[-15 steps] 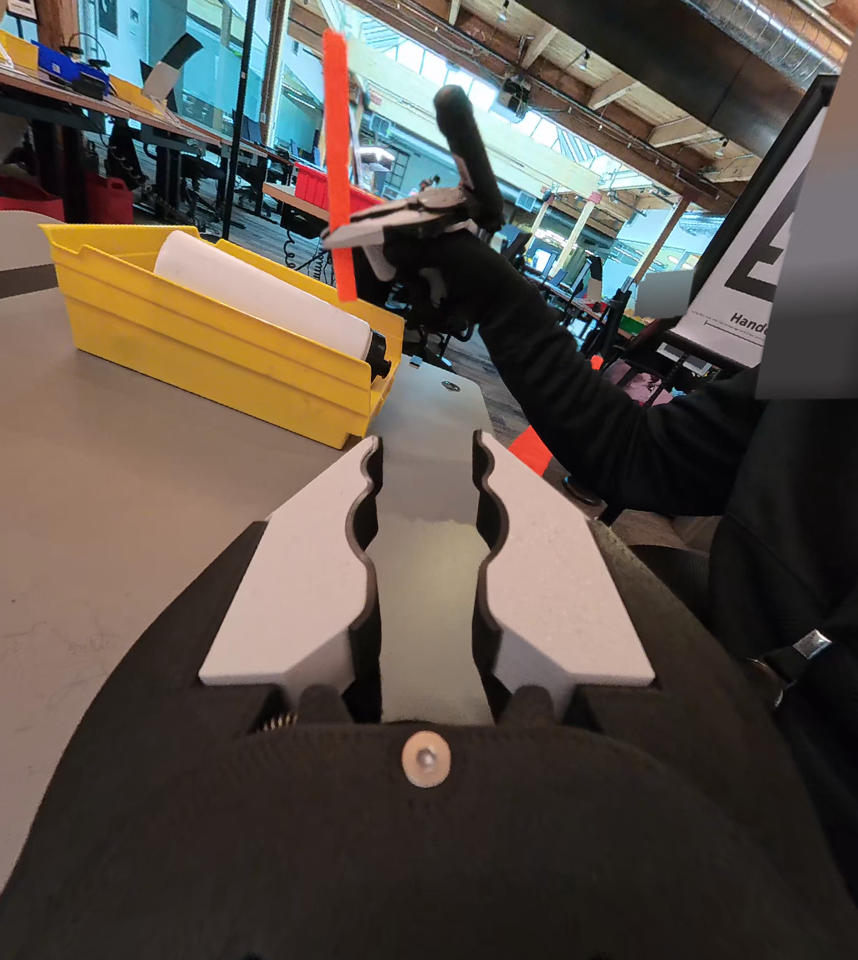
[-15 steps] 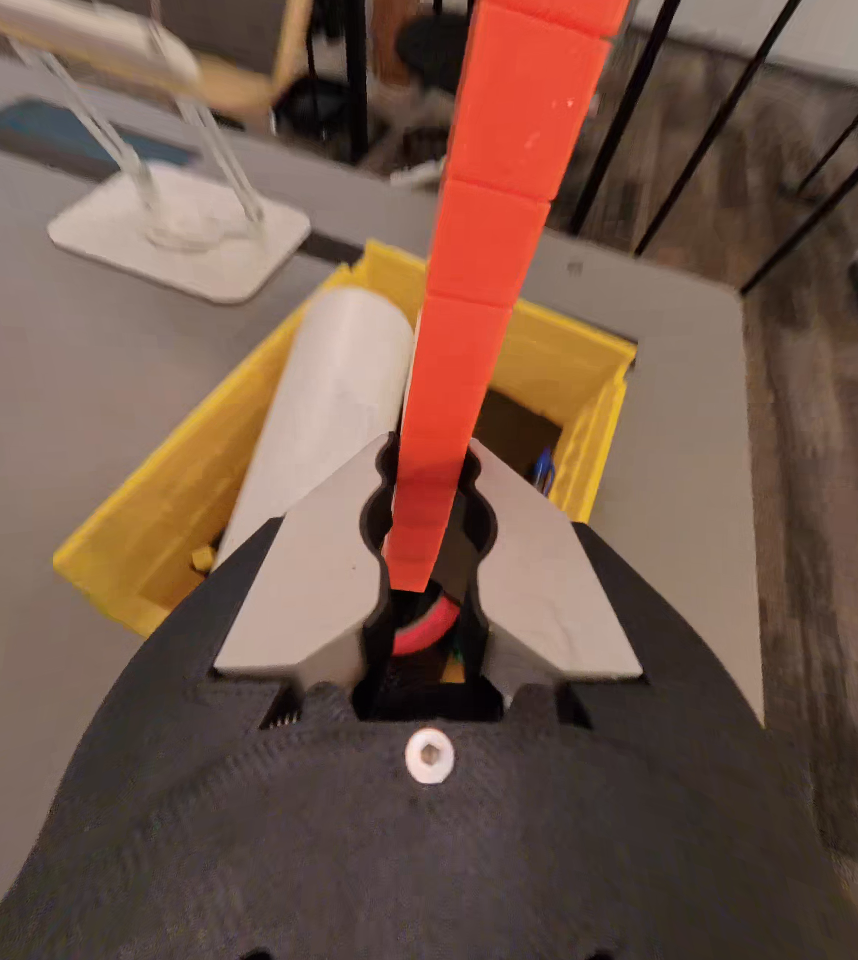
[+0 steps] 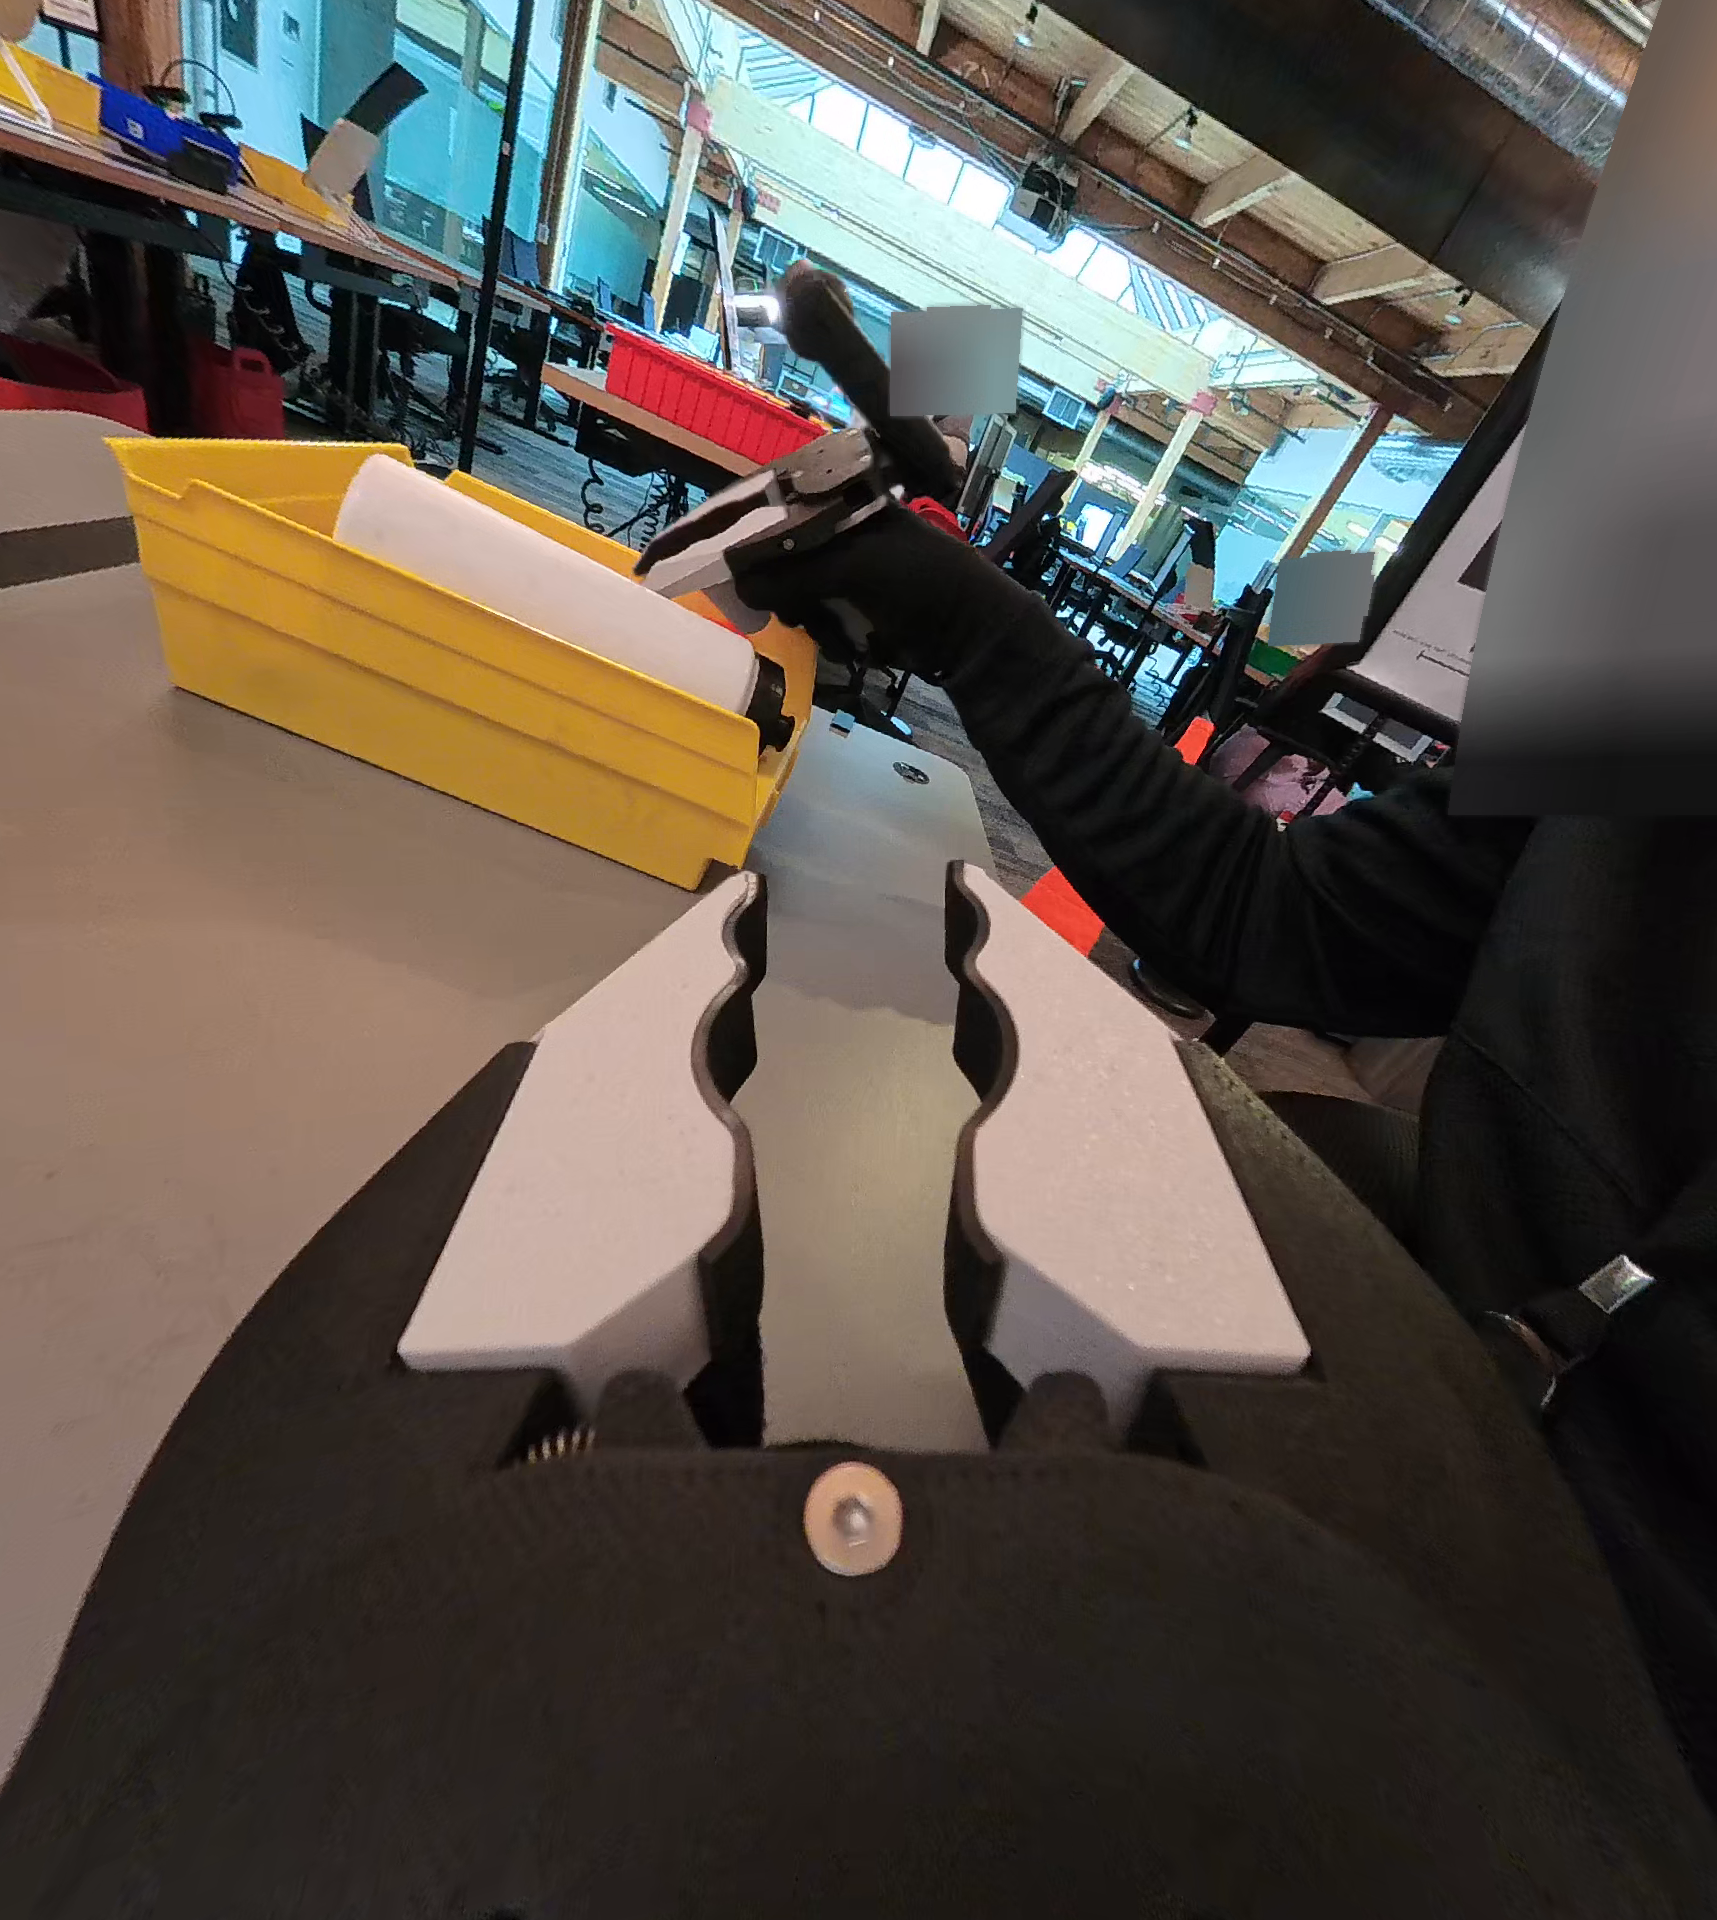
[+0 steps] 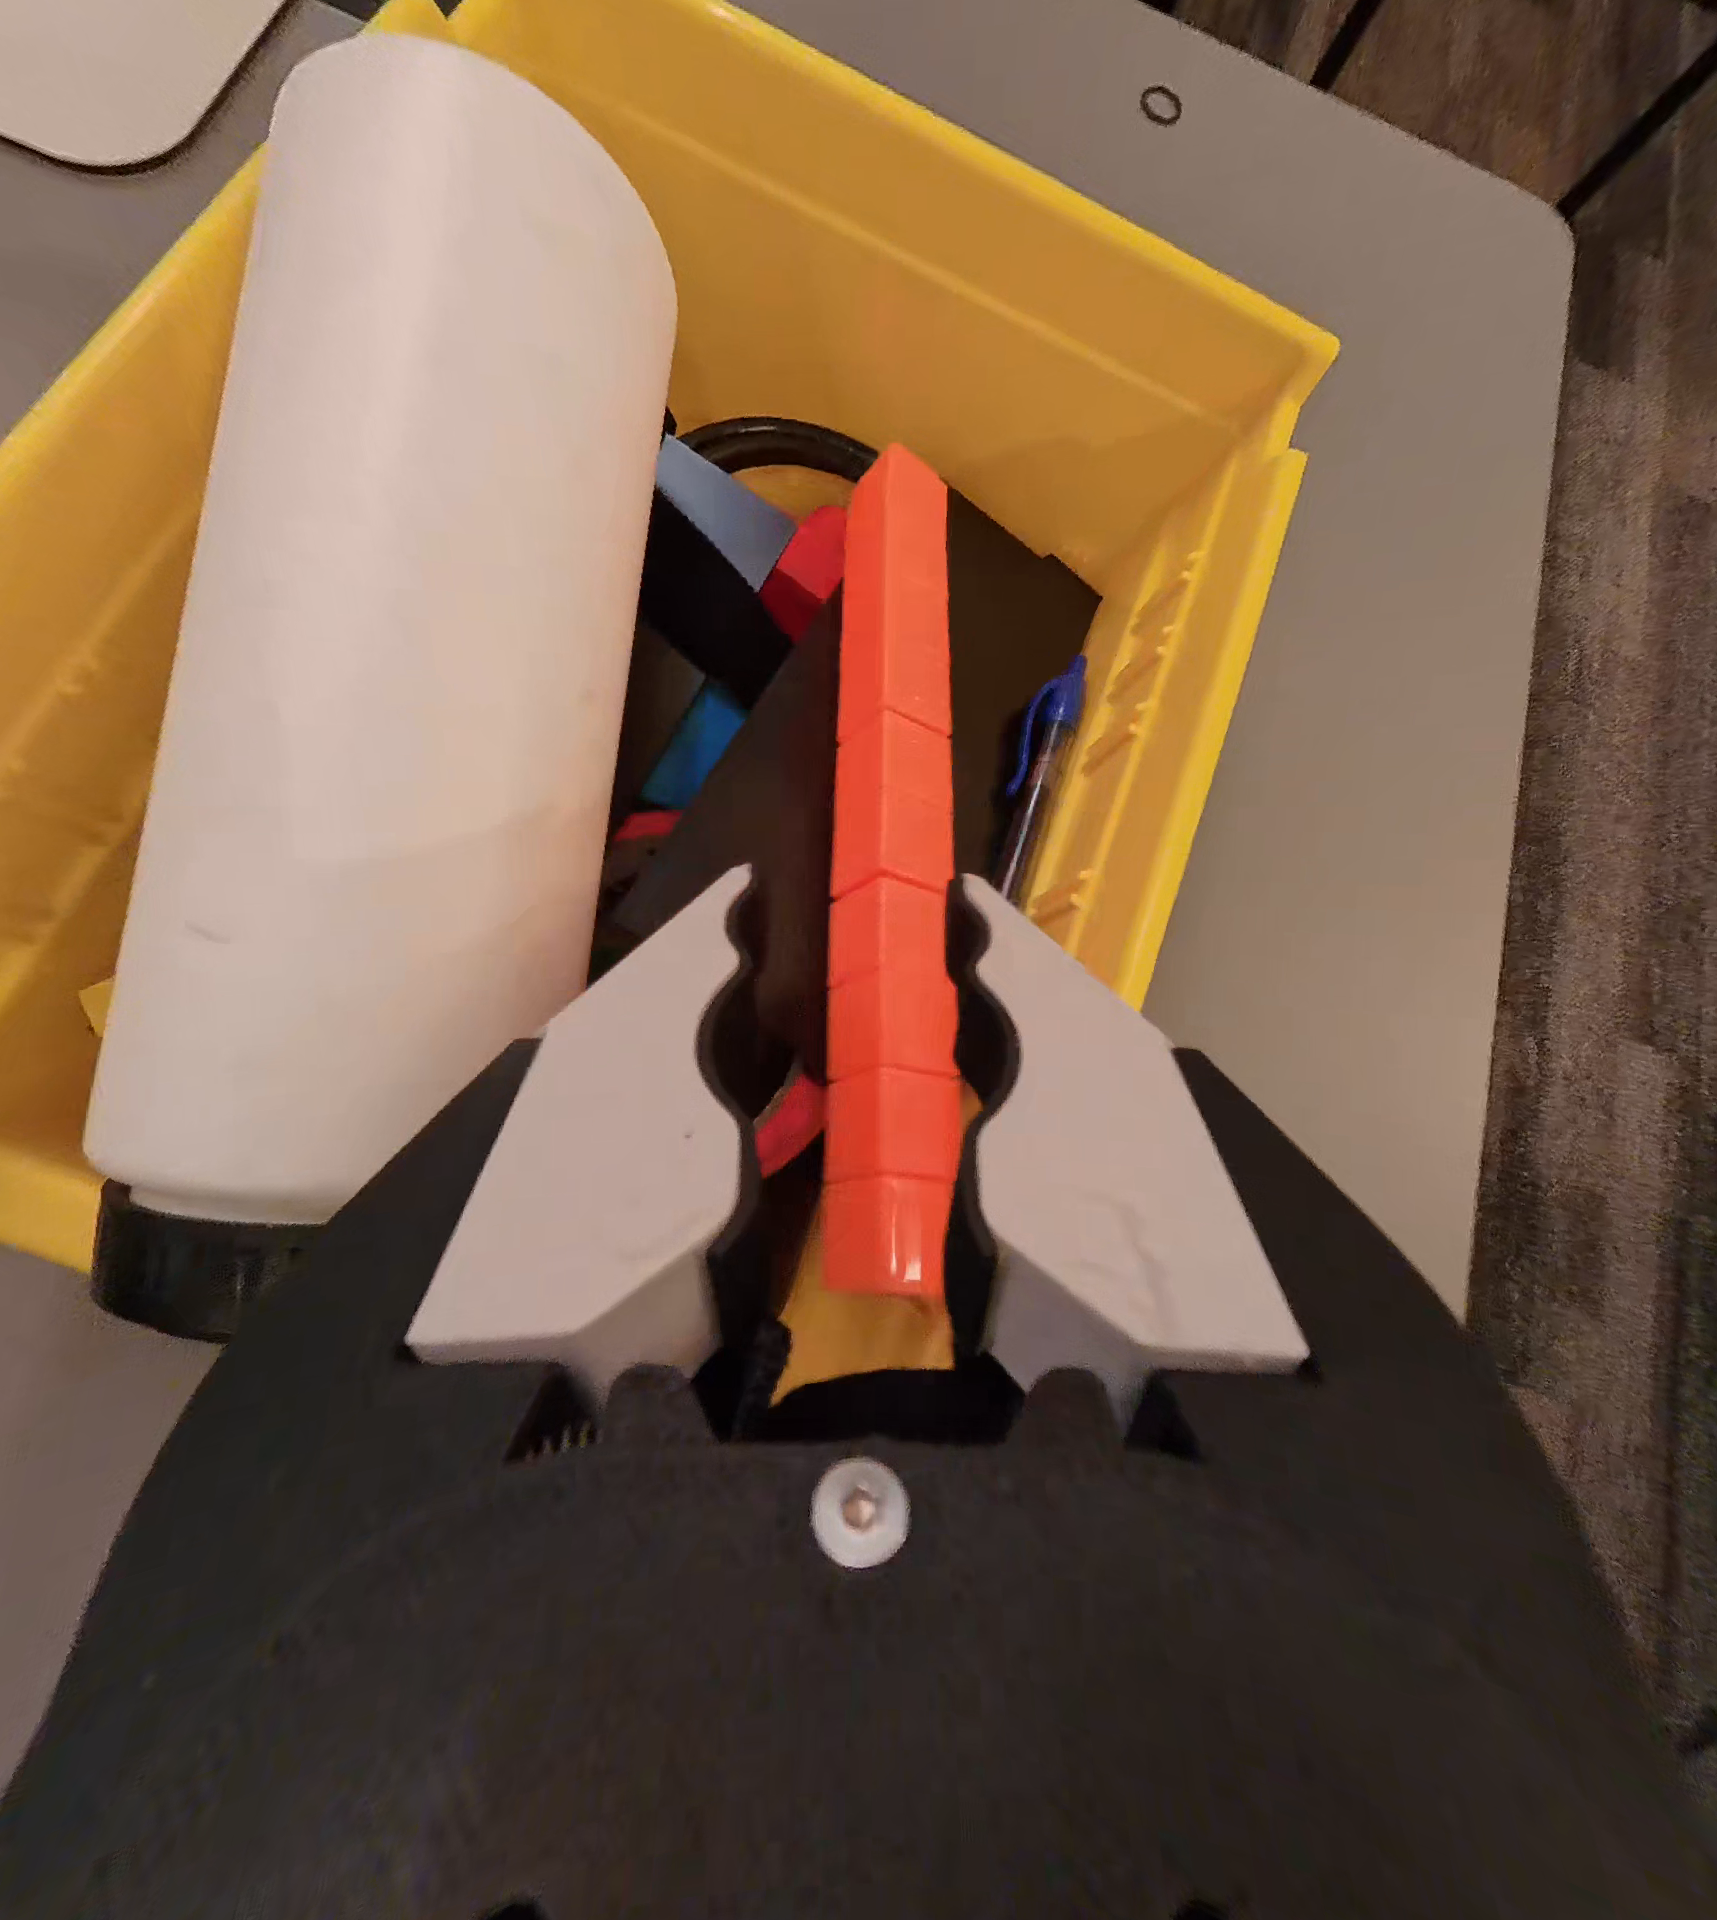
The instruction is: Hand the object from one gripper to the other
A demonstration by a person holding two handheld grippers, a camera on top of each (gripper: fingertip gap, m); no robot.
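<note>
A long orange segmented stick point(image 4: 890, 831) lies lengthwise inside the yellow bin point(image 4: 1041, 312), pointing away from me. My right gripper point(image 4: 854, 894) is open just above the bin. The stick sits between its spread fingers, close to the right finger, and is not clamped. In the left wrist view the right gripper point(image 3: 667, 556) hangs over the bin's near end with jaws parted and no stick in it. My left gripper point(image 3: 854, 894) is open and empty, low over the grey table point(image 3: 158, 987).
A large white bottle point(image 4: 397, 623) with a black cap fills the bin's left side; it also shows in the left wrist view point(image 3: 521, 561). A blue pen point(image 4: 1041, 748) and several small coloured items lie in the bin. The table edge is to the right. My right fingertips sit around 40 centimeters from my left ones.
The right gripper has dropped down over the bin and opened. The orange stick, held upright before, now lies in the bin. The left gripper has barely moved.
</note>
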